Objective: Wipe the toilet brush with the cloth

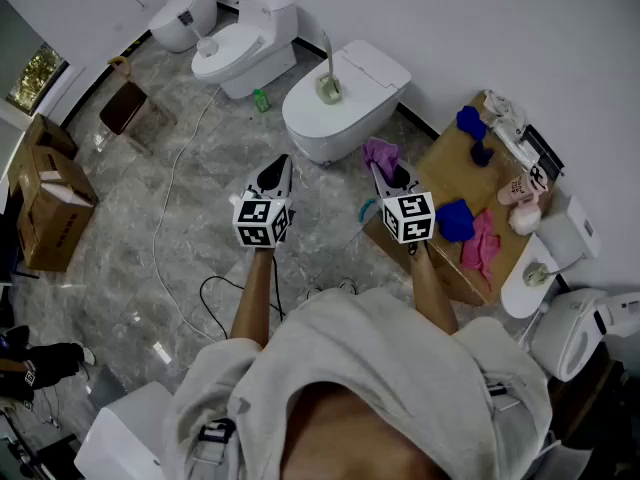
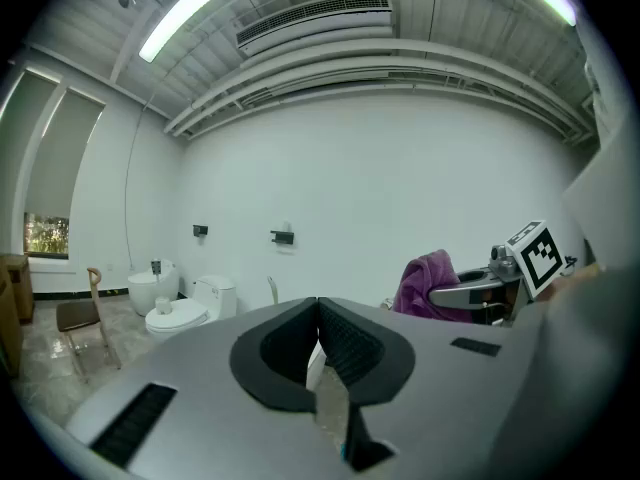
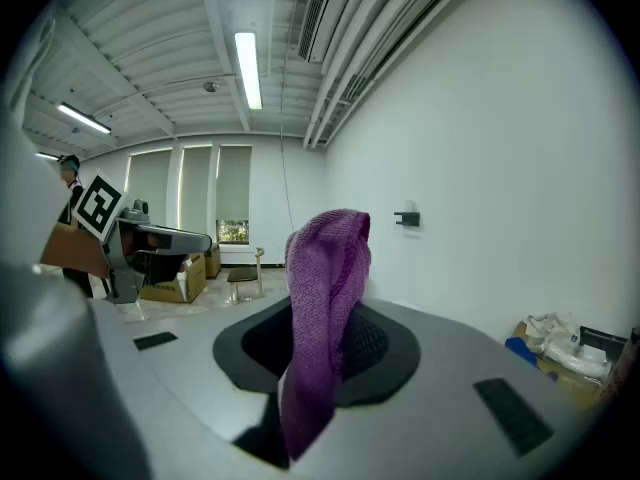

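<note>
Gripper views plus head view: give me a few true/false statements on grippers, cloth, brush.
1. The right gripper is shut on the purple cloth. True.
2. The left gripper holds the toilet brush. False: its jaws are together on nothing; the brush stands on the toilet.
3. The purple cloth touches the brush. False: they are apart.
4. A blue cloth and a pink cloth lie on the table. True.

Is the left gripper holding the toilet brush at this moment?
No, the left gripper has its jaws closed together with nothing between them.
</note>
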Demonstrator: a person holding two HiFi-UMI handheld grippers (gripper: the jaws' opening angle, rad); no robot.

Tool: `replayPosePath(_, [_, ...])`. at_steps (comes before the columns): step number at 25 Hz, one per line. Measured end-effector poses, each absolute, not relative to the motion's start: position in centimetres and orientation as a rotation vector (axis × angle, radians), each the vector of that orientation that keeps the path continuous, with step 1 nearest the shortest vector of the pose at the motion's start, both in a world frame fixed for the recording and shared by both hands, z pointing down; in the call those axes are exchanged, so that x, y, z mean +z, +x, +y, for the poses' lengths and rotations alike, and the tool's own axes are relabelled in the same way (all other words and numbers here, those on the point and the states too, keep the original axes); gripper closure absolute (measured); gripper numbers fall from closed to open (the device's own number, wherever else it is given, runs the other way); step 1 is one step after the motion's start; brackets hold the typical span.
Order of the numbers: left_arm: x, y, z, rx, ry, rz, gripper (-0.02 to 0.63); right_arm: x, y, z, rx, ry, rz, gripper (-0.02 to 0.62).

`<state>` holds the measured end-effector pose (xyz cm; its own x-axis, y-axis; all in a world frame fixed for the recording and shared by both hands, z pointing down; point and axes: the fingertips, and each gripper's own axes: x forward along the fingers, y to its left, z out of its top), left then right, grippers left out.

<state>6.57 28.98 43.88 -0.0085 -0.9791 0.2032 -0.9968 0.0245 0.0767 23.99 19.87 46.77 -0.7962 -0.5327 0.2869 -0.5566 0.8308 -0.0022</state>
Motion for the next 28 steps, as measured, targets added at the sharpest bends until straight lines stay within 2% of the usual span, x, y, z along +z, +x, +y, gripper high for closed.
replayPosePath(18, [45.5,9.1,26.0,0.14,2.006,-2.107,0.586,48.1,25.5,17.1,0.147,0.75,-2.749,0.495])
replayPosePath(28, [47.6,5.9,23.0,0.15,1.97,-2.087,0.586,50.0,21.6,14.4,0.185,0.713,-2.724,0.495])
